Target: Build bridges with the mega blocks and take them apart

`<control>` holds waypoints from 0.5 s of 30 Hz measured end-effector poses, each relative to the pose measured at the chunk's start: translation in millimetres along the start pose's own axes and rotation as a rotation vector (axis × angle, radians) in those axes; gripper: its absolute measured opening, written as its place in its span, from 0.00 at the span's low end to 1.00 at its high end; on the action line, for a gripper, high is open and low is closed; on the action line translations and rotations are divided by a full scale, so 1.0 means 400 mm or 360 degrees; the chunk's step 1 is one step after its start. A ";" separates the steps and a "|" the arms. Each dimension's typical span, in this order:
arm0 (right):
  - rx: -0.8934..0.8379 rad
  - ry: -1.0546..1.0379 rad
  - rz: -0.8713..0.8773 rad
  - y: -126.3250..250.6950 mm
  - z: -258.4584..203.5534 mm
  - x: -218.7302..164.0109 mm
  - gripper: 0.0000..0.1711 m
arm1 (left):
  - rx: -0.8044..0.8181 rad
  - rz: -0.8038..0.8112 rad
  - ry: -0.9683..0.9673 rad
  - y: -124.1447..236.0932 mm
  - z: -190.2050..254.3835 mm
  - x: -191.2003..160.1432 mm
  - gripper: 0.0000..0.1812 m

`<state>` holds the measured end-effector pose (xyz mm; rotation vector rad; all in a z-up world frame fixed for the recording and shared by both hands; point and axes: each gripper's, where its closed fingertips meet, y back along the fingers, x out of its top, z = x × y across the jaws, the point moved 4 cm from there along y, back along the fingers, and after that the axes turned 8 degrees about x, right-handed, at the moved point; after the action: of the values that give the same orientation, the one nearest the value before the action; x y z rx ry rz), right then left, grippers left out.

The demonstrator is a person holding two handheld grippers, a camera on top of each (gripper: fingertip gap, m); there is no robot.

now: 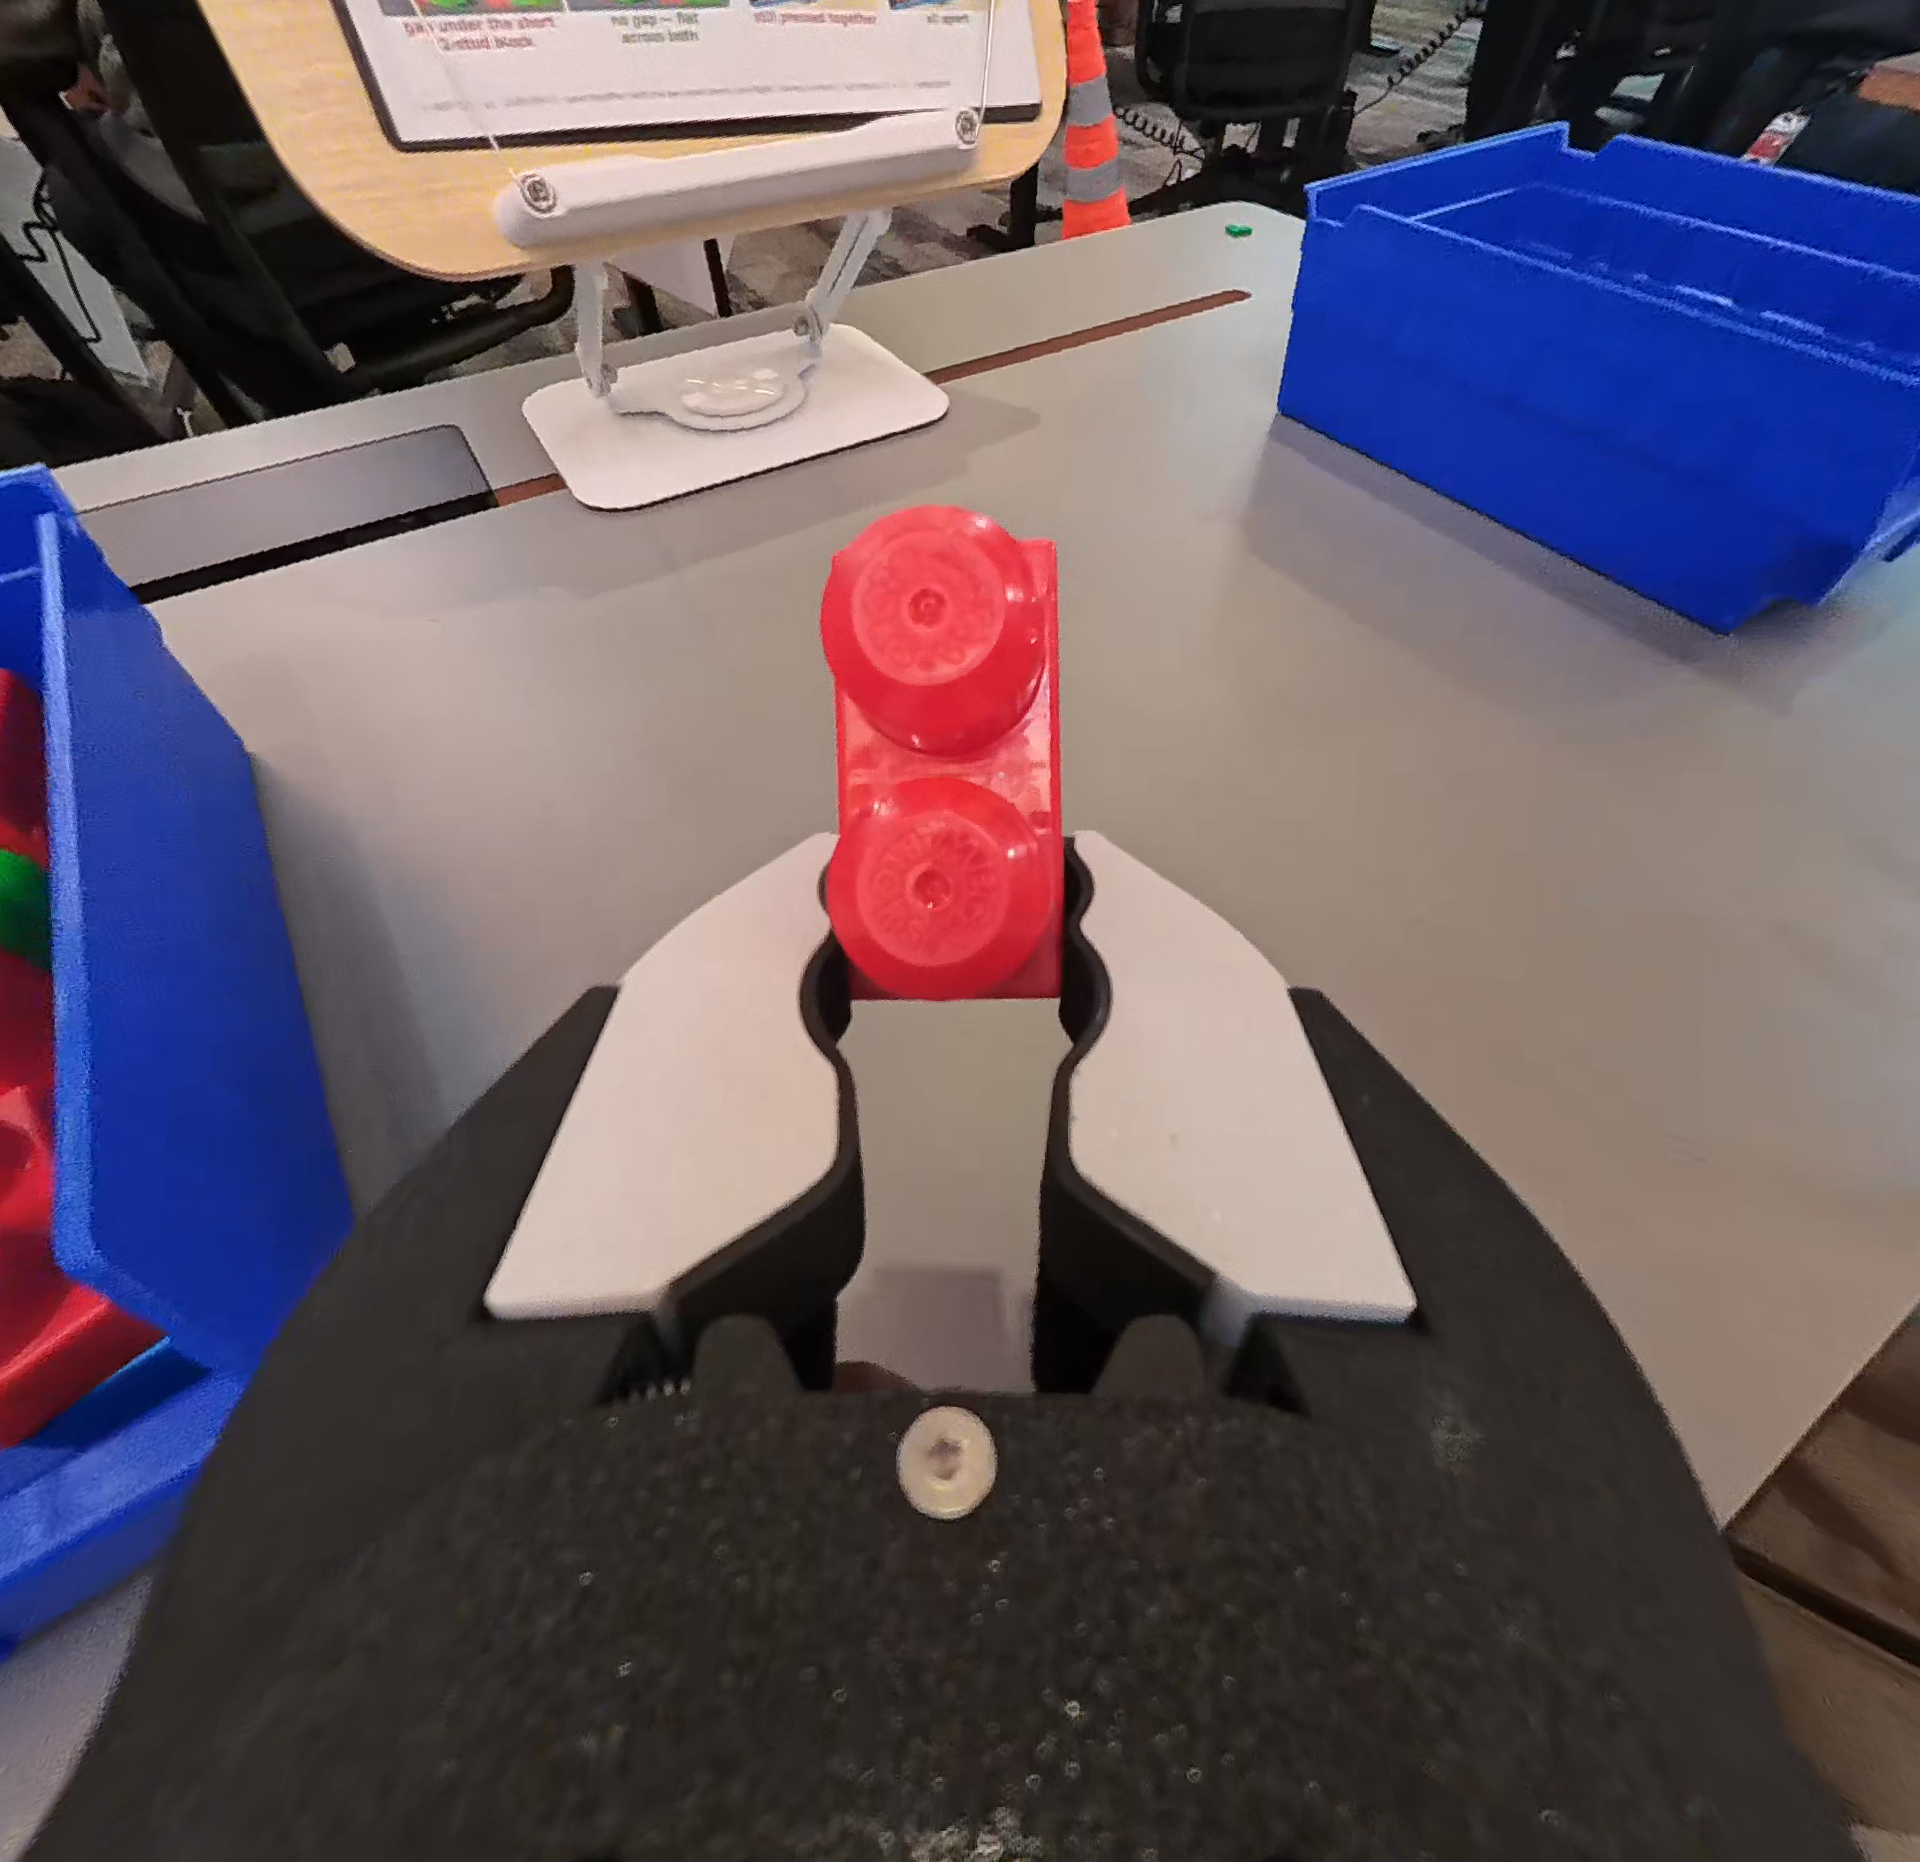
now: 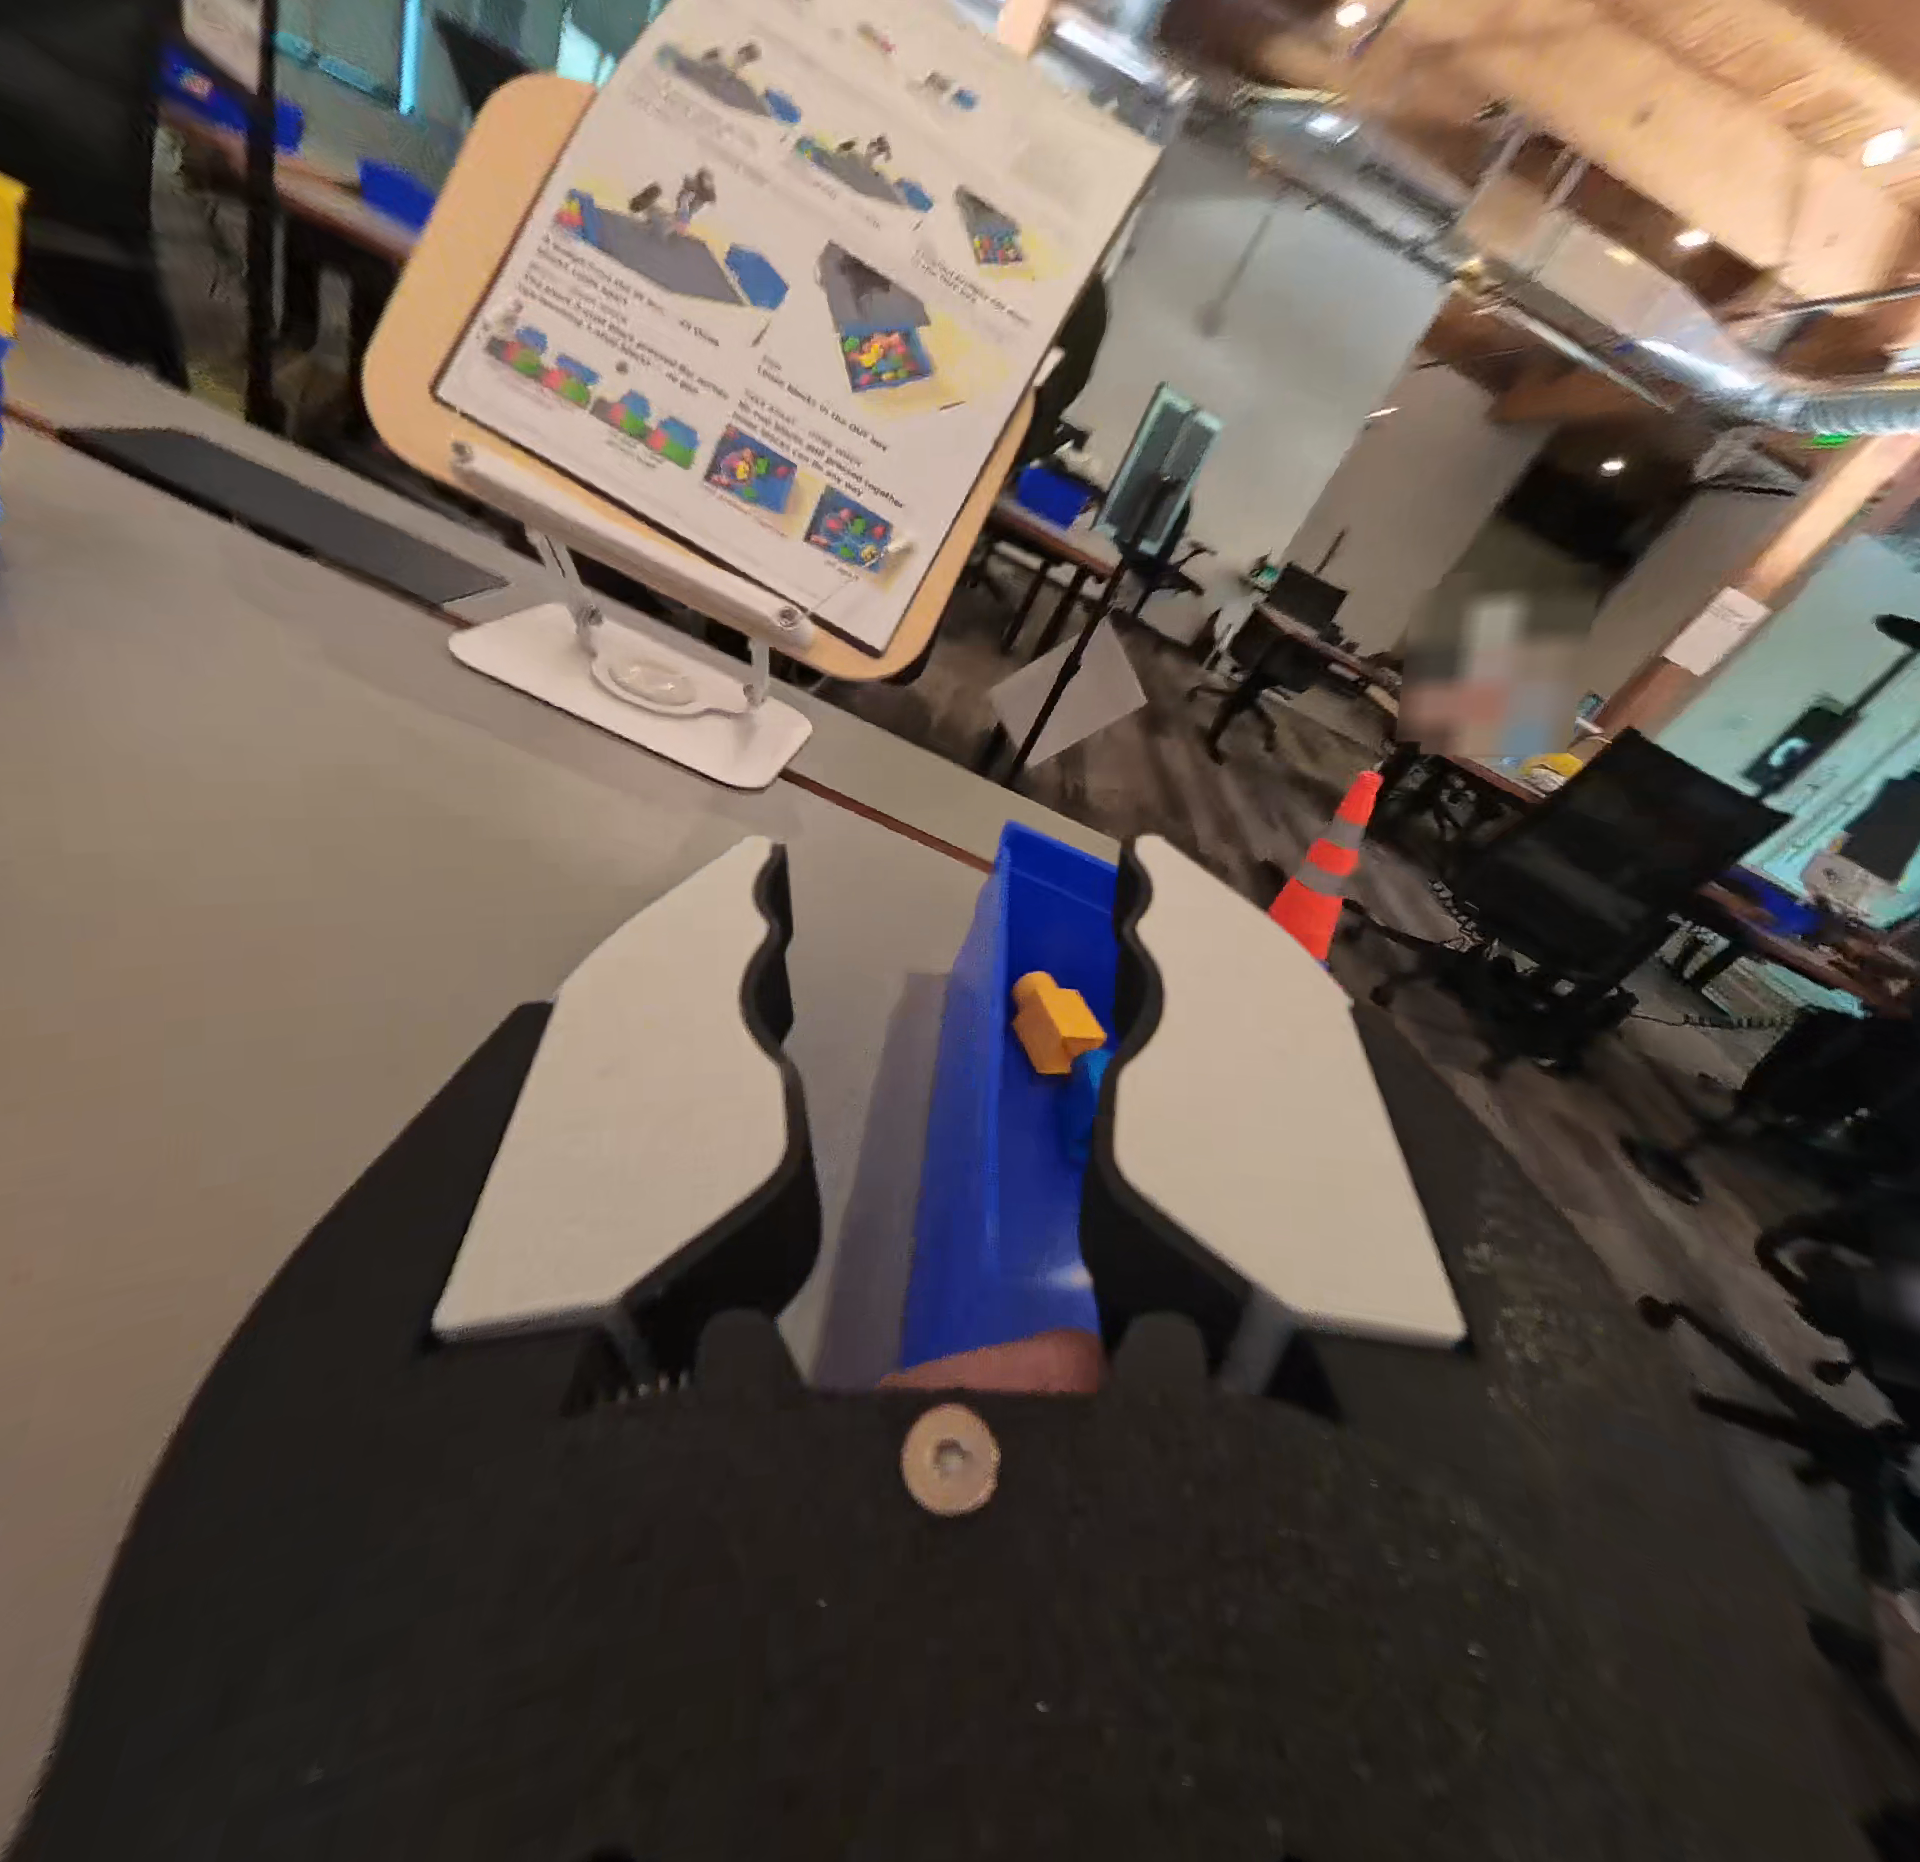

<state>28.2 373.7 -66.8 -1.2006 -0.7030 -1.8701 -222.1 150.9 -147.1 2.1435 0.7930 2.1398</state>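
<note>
Table [image 1: 1351, 981]: grey top with a thin brown seam near the far edge.
Stand [image 1: 732, 415]: white base on the table's far side, holding a wooden board.
Right bin [image 1: 1600, 378]: blue, on the table's far right.
Left bin [image 1: 156, 981]: blue, at the left edge.
Dark panel [image 1: 301, 493]: flat, left of the stand.

Left wrist view:
- One red two-stud block [image 1: 948, 773], two studs showing.
- Two blue bins: one at left edge [image 1: 156, 981] with red and green blocks inside, number unclear; one at right [image 1: 1600, 399].
- One instruction board on white stand [image 1: 675, 98].
- One orange traffic cone [image 1: 1091, 139].

Right wrist view:
- One blue bin [image 2: 997, 1085].
- One orange block [image 2: 1055, 1017] and one blue block [image 2: 1086, 1095] inside it.
- One instruction board [image 2: 790, 337].
- One traffic cone [image 2: 1330, 877].
</note>
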 end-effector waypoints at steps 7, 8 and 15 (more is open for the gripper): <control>0.0064 -0.0188 0.0031 0.036 -0.202 -0.107 0.36 | 0.0076 -0.0025 0.0055 0.005 -0.009 -0.029 0.20; 0.0092 -0.0172 -0.0009 0.033 -0.215 -0.117 0.36 | 0.0079 -0.0031 0.0056 0.004 -0.008 -0.033 0.20; 0.0260 -0.0363 -0.0079 0.024 -0.234 -0.130 0.38 | 0.0057 -0.0053 0.0028 0.003 0.006 -0.038 0.20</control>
<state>4.0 312.0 -151.5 -1.3114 -0.9980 -1.6943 -218.6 145.1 -161.2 2.1150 0.8682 2.1480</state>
